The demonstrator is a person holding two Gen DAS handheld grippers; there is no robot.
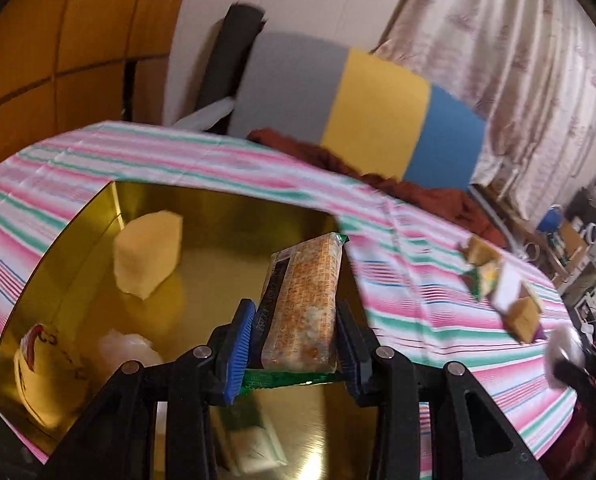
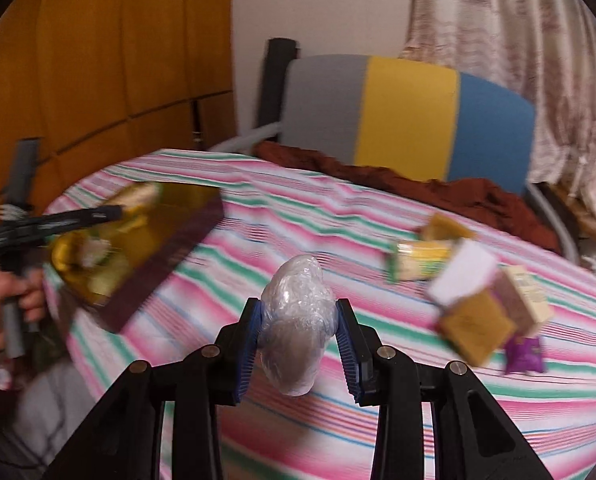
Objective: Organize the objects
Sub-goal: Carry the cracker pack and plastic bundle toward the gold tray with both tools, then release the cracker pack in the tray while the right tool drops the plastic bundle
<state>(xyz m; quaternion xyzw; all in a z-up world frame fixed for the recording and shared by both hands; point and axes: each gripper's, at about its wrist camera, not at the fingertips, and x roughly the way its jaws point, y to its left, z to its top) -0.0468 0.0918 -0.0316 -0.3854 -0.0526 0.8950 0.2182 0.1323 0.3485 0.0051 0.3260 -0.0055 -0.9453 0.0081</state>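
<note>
Over the gold box, the left gripper points forward and squeezes an orange snack pack between its blue pads. The pack sticks out toward 12 o'clock, above the shiny box floor. Only this view shows inside the box: a yellow block at 10 o'clock and a small yellow bag at 8 o'clock.

Only the right view shows the person's left hand on the other tool, at 9 o'clock. The right gripper is held above the striped cloth, squeezing a clear wrapped lump. More snack packs lie at 2 o'clock, well apart from it.
</note>
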